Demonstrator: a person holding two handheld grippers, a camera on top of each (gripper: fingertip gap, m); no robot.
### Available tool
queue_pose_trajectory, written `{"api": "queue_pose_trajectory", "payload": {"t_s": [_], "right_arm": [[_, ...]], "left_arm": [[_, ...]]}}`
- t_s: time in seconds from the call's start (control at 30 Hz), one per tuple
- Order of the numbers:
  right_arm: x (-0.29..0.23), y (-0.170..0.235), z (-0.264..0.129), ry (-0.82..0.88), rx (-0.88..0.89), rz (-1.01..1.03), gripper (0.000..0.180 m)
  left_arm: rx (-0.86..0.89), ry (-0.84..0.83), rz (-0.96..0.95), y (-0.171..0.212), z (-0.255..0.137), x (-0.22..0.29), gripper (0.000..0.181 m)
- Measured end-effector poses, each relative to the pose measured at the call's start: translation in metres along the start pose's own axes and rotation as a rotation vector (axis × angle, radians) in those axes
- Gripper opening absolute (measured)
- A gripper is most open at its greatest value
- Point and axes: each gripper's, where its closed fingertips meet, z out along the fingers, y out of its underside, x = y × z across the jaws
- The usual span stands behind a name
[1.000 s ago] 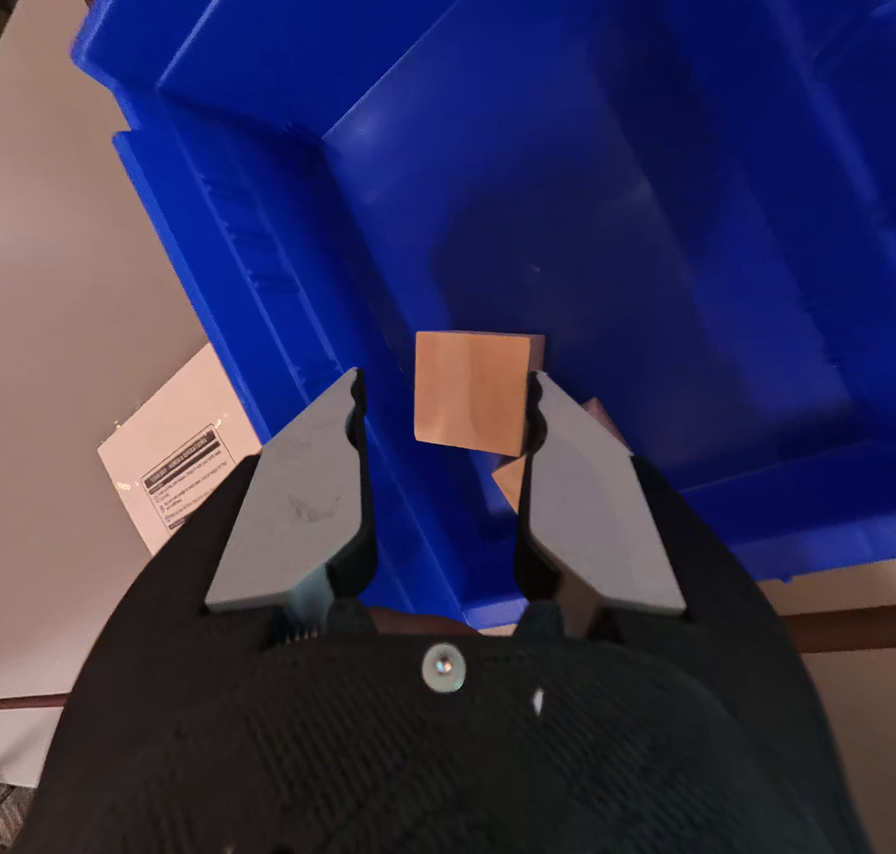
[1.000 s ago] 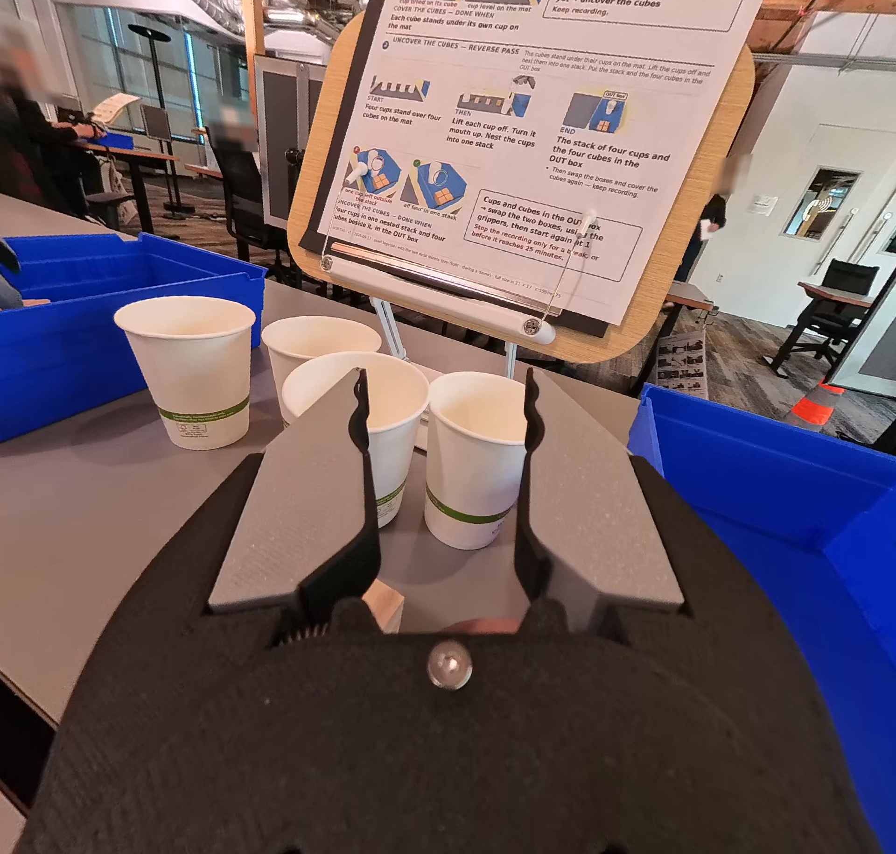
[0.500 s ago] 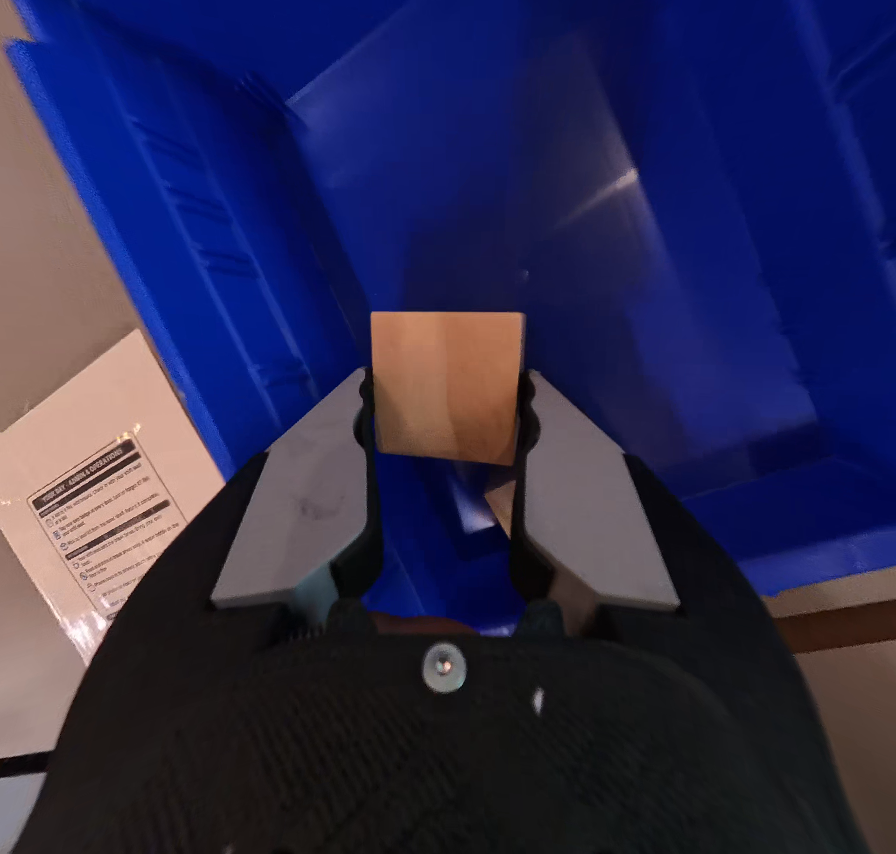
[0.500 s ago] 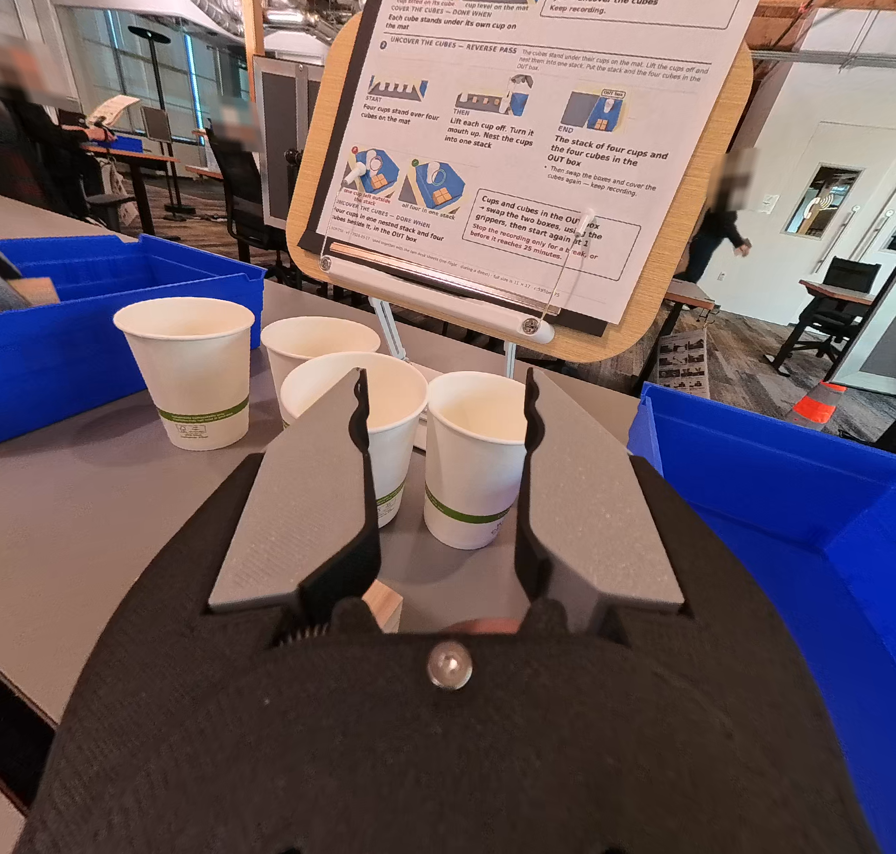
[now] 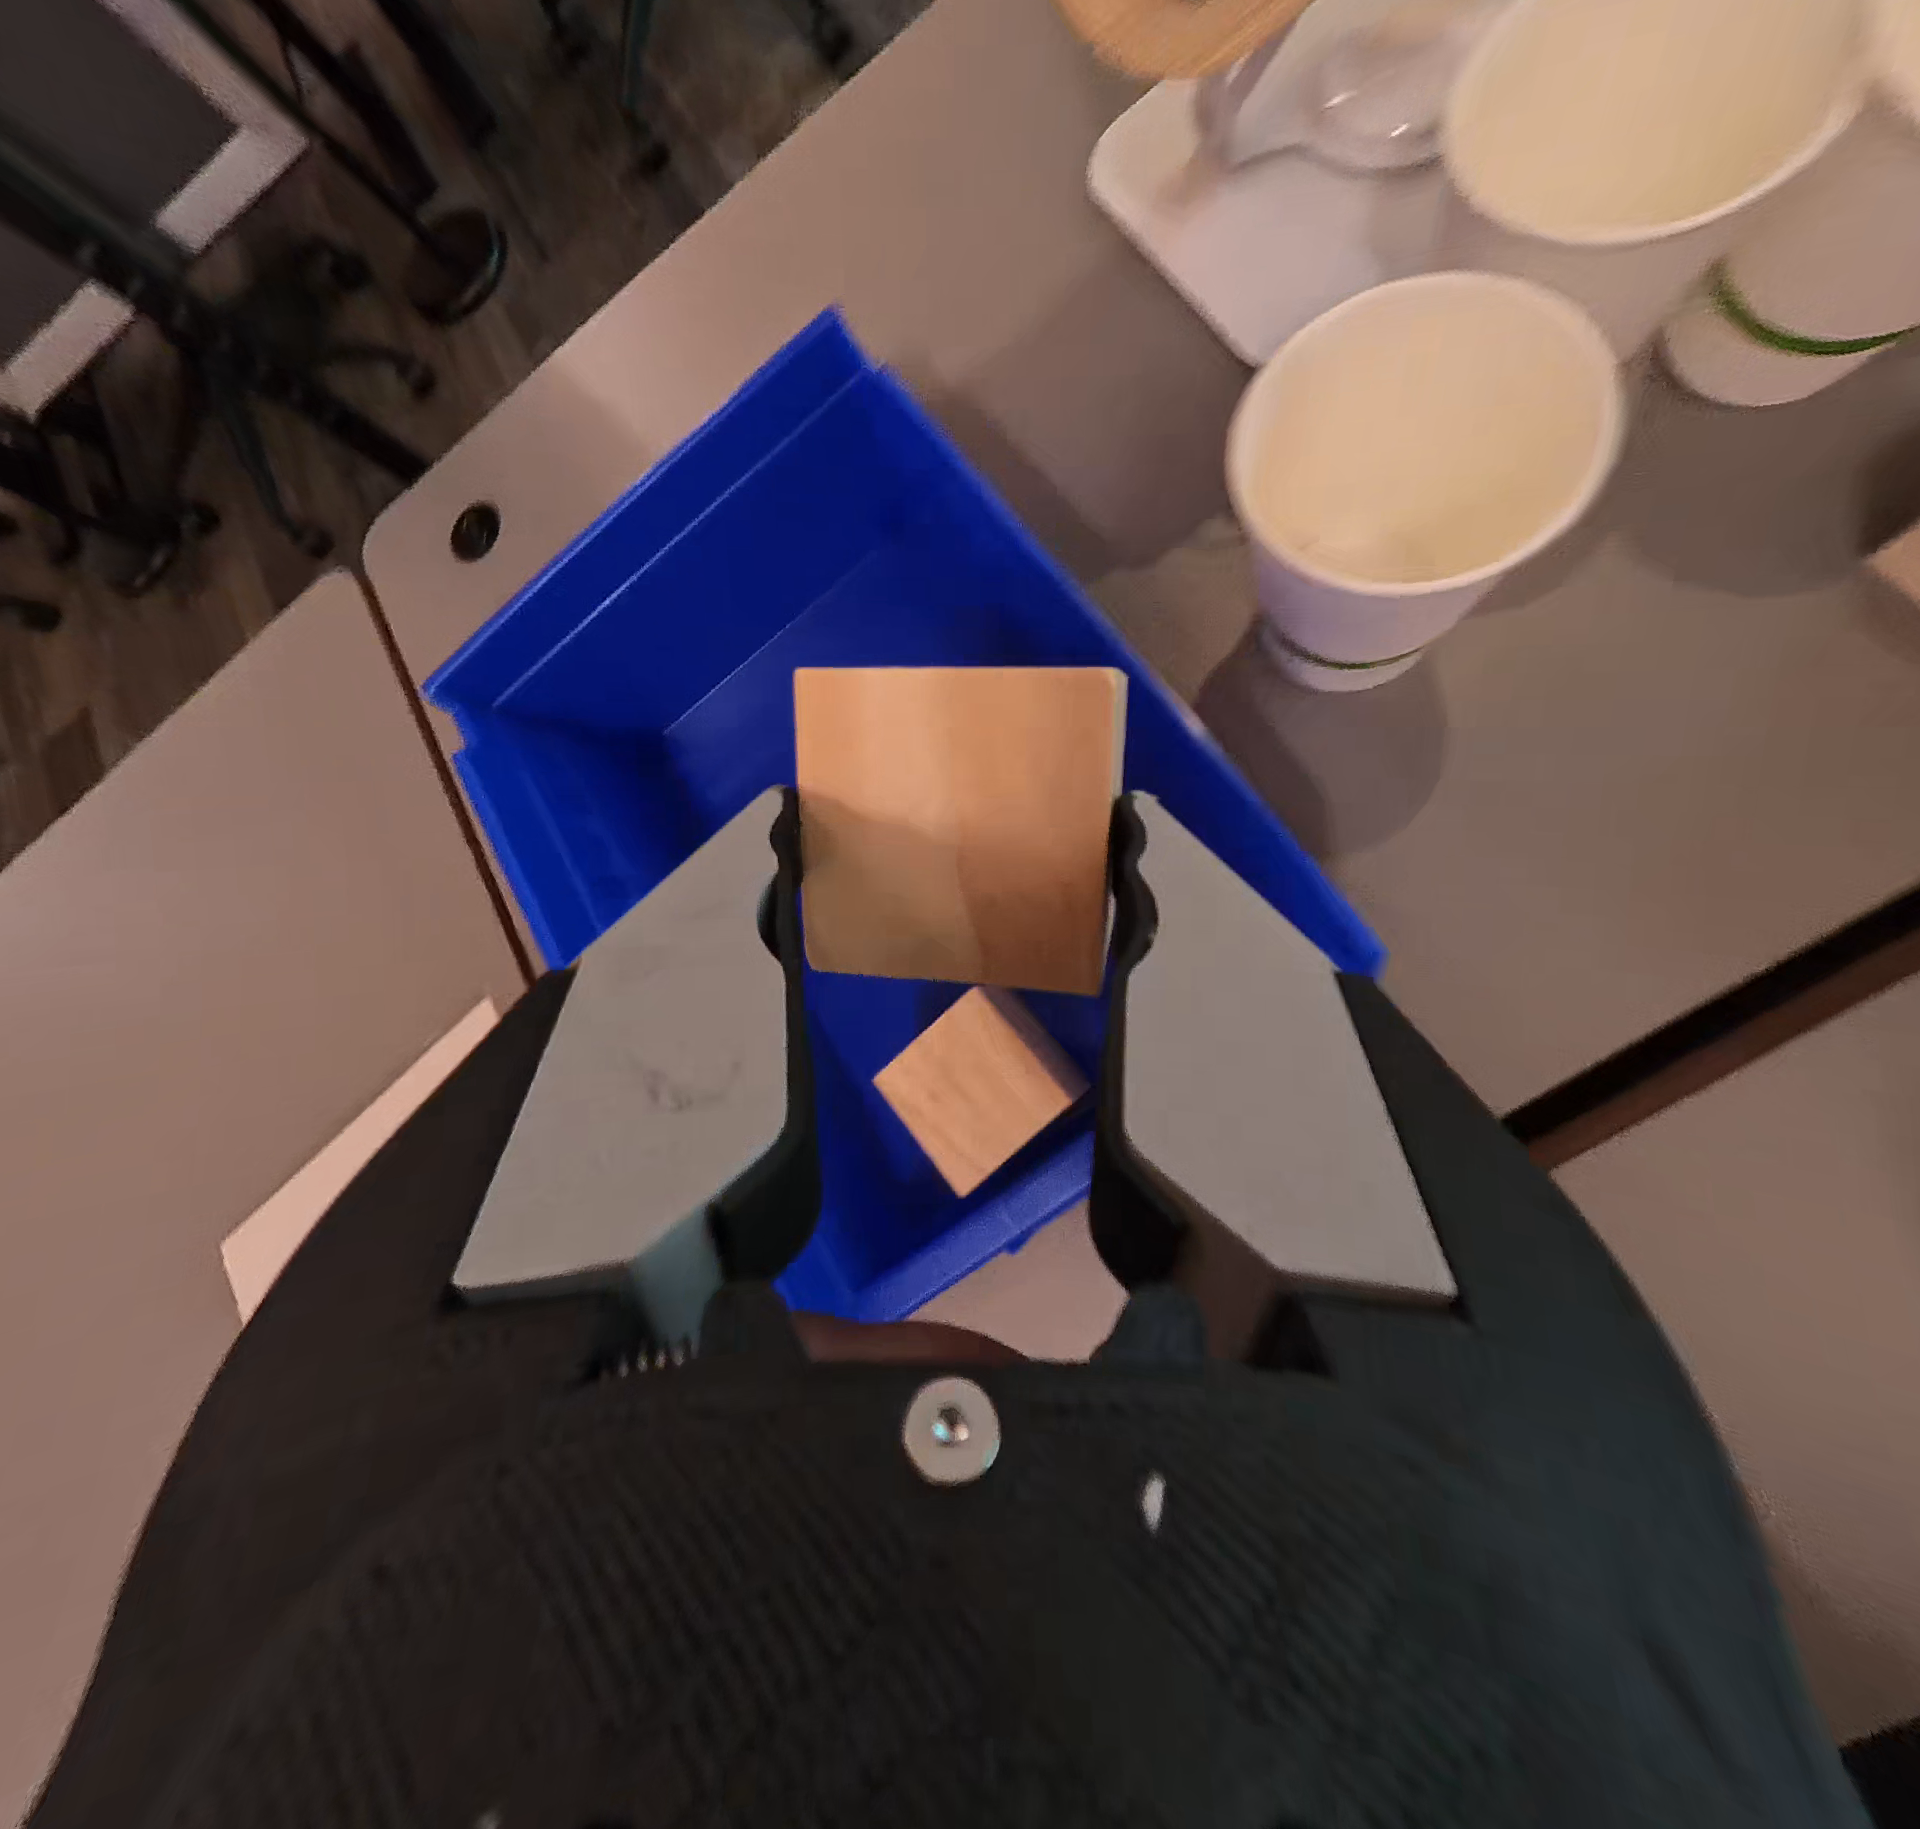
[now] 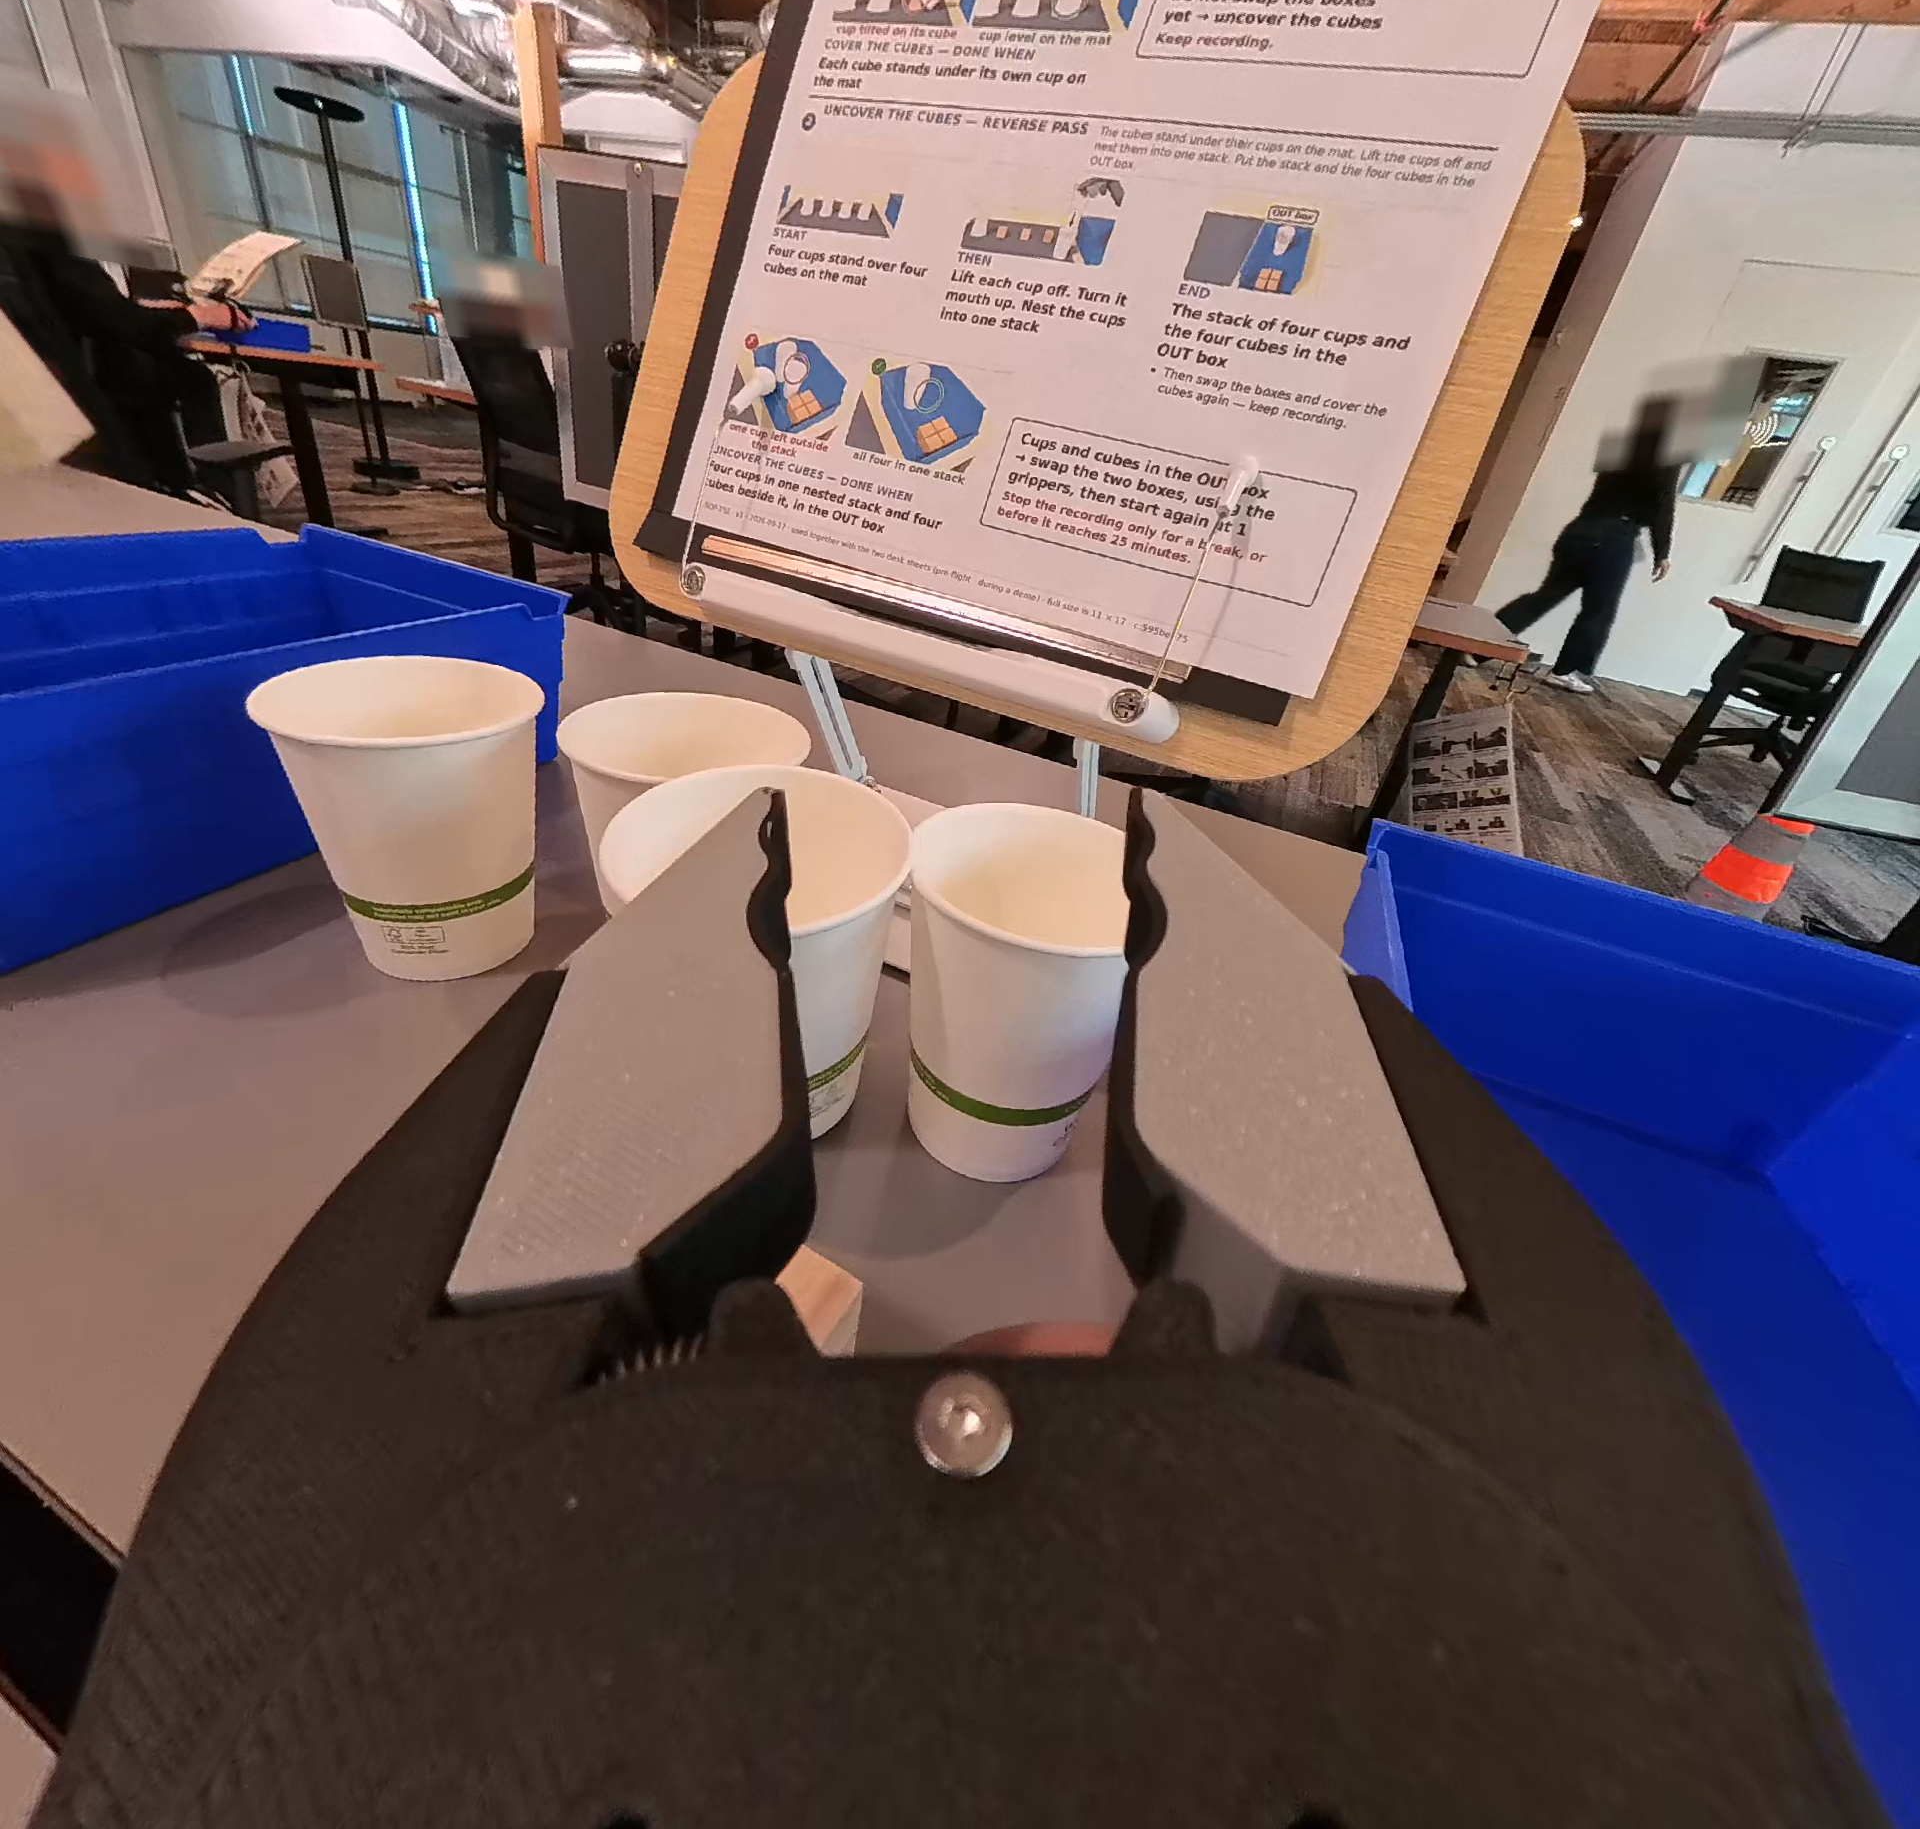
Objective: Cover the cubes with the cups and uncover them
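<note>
A wooden cube (image 5: 951, 829) is sitting clamped between the two grey fingers of the left gripper (image 5: 956, 880), hanging in the air over a blue bin (image 5: 727, 657) that is resting on the grey table (image 5: 1662, 844). A second wooden cube (image 5: 977, 1104) is lying on the floor of that bin, toward 6 o'clock from the held one, partly framed by the fingers. Toward 2 o'clock from the held cube, a white paper cup (image 5: 1418, 475) is standing mouth up on the table just beside the bin, and another cup (image 5: 1652, 75) is standing farther out in the same direction (both blurred). In the right wrist view, the right gripper (image 6: 951, 880) is hovering with its fingers spread apart and nothing between them. Four white cups are standing mouth up ahead of it: one (image 6: 410, 813) at 10 o'clock, one (image 6: 665, 751) at 11 o'clock, one (image 6: 842, 906) partly behind the left finger, and one (image 6: 1013, 990) between the fingers. A corner of pale wood (image 6: 826, 1306) is peeking out near the gripper's base. A blue bin (image 6: 1662, 1041) is sitting at 3 o'clock, and an instruction sheet on a wooden board (image 6: 1091, 325) is standing at 12 o'clock.
</note>
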Motion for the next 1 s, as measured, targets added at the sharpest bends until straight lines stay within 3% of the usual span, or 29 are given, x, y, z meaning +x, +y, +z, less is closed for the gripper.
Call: {"api": "queue_pose_trajectory", "payload": {"t_s": [0.43,1.0], "right_arm": [[0.002,-0.001,0.000,0.005,0.003,0.002,0.062],[0.006,-0.005,-0.003,0.014,0.019,0.012,0.062]], "left_arm": [[0.129,0.124,0.274,-0.047,-0.031,0.121,0.059],[0.108,0.287,0.375,-0.054,0.006,0.207,0.059]]}}
